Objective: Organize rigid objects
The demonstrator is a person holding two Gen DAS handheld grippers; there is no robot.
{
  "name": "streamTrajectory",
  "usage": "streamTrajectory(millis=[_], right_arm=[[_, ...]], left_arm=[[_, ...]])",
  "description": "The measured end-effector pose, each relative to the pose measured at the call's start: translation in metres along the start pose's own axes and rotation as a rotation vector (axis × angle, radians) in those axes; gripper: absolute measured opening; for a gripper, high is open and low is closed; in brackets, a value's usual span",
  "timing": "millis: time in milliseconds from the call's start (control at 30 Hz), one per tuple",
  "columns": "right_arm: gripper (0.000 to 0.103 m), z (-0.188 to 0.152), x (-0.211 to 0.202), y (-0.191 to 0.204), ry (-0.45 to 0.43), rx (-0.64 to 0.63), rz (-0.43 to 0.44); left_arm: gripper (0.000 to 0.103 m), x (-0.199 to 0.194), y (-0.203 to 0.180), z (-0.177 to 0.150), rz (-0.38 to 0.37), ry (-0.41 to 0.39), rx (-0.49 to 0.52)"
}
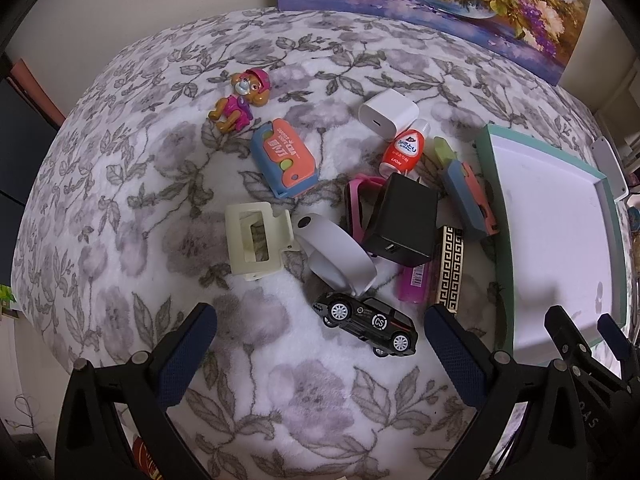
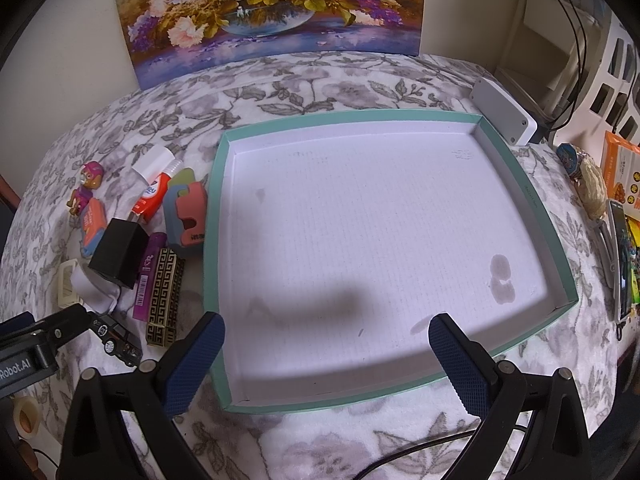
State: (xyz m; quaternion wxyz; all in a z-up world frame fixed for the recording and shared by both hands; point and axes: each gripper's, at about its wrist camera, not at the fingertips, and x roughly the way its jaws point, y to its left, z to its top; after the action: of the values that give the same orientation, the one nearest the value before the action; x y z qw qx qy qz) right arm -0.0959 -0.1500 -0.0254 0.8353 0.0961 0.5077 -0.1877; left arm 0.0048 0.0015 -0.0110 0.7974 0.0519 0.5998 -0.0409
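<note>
While both claws hang wide apart and hold nothing, the left gripper (image 1: 320, 344) hovers over the flowered blanket (image 1: 120, 208) with the black toy car (image 1: 366, 322) lying on its side between the fingers, nearer the right one. The right gripper (image 2: 326, 354) hovers over the near edge of the tray (image 2: 214, 200), its fingers spread above the white floor, which carries a few faint stains (and a soft shadow).

Just beyond the car lies a white curved band (image 1: 334, 252), touching a cream plastic holder (image 1: 256, 240) to its left. A black charger (image 1: 404, 220) stands in the heap's middle, leaning over a pink frame (image 1: 356, 204). By the charger's near corner a purple lighter (image 1: 414, 284) lies beside a gold-patterned lighter (image 1: 450, 264). Farther out, a red-and-white bottle (image 1: 402, 150) lies against a white charger (image 1: 388, 114). A blue-and-orange cutter (image 1: 286, 158) lies flat to the left, and a second one (image 1: 472, 196) lies just beside the tray's teal wall. A pup figure (image 1: 240, 100) lies apart at the far left.

All of these sit on the blanket left of the tray. A flower painting (image 2: 272, 12) leans on the wall behind, and a grey box (image 2: 504, 112) sits at the tray's far right corner.
</note>
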Motion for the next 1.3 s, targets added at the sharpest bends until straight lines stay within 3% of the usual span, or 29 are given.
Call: streamTrajectory(millis=[300, 533, 733, 1167, 1300], right_arm=[[0.103, 0.010, -0.016, 0.010, -0.051, 0.031, 0.071], [0.103, 0.021, -0.019, 0.031, -0.050, 0.038, 0.100], [0.103, 0.020, -0.016, 0.056, -0.012, -0.017, 0.153], [0.103, 0.026, 0.009, 0.063, 0.086, 0.042, 0.152], [0.103, 0.028, 0.012, 0.064, 0.089, 0.069, 0.165]], left_arm=[[0.103, 0.005, 0.014, 0.003, 0.054, -0.009, -0.026], [0.103, 0.019, 0.015, -0.002, 0.029, 0.042, 0.007], [0.103, 0.022, 0.036, -0.001, -0.007, 0.049, -0.085], [0.102, 0.030, -0.011, -0.011, -0.042, 0.087, 0.130], [0.091, 0.033, -0.021, -0.011, -0.052, 0.098, 0.168]])
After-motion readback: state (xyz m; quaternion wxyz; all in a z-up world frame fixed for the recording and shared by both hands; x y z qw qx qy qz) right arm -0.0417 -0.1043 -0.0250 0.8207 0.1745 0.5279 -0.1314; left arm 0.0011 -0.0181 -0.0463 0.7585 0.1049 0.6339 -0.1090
